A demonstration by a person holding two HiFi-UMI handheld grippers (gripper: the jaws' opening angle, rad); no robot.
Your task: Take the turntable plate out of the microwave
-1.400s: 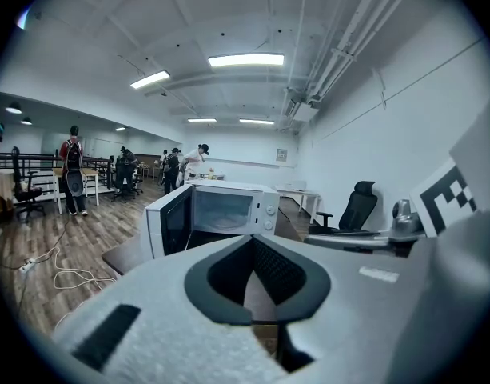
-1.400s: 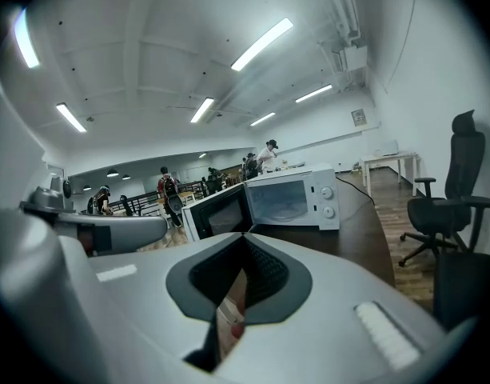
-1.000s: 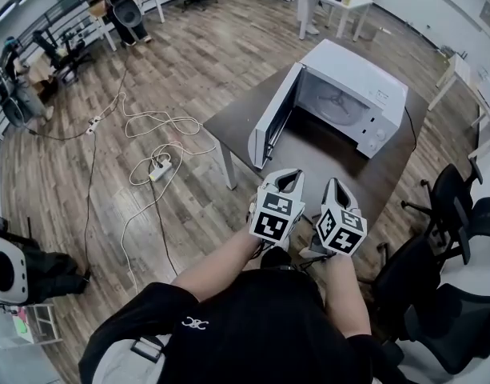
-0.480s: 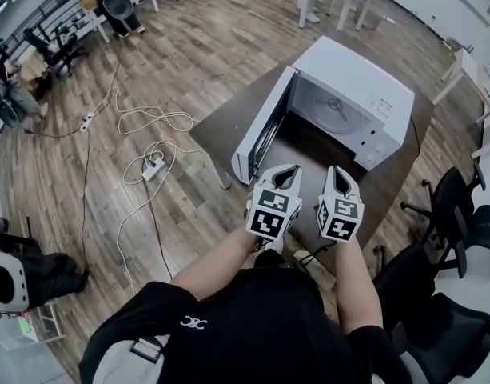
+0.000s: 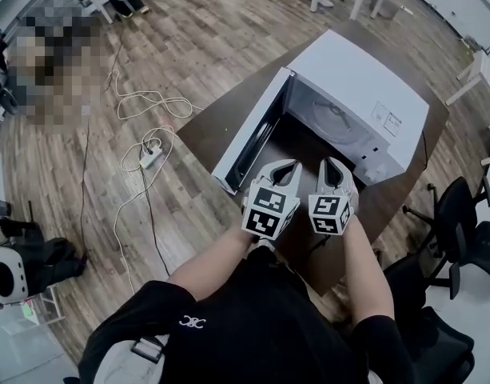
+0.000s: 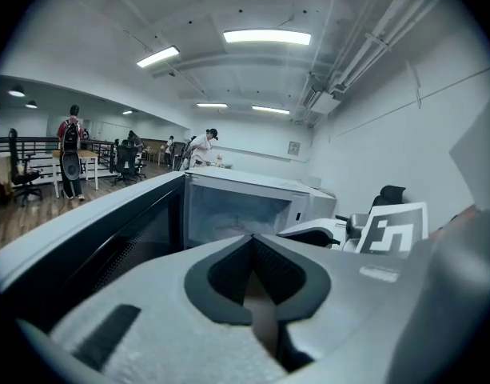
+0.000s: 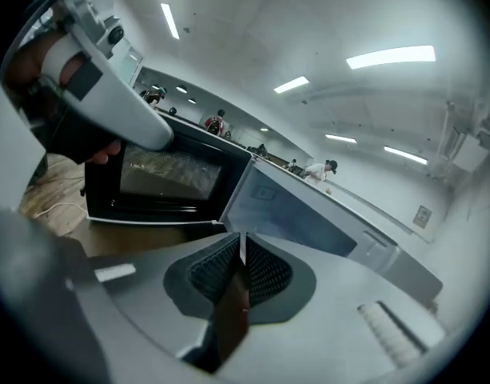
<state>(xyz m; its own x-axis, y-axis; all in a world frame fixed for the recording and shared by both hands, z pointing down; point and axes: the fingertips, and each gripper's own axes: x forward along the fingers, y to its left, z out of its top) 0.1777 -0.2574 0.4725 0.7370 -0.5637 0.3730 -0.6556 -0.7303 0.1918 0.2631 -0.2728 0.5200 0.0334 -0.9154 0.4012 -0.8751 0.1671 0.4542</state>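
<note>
Head view: I see my left gripper (image 5: 290,166) and right gripper (image 5: 331,165) closer to the open microwave (image 5: 364,74) than before. The plate (image 5: 334,117) lies inside. The door (image 5: 248,146) sticks out at the left.

Left gripper view: its jaws are pinched together and hold nothing.

Right gripper view: its jaws are opening a crack, with nothing between them.

round turntable plate (image 5: 334,118) (flat) inside open microwave (image 5: 368,70)

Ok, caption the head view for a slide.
Left gripper shut, right gripper empty, jaws opening, before the open microwave; plate inside.
</note>
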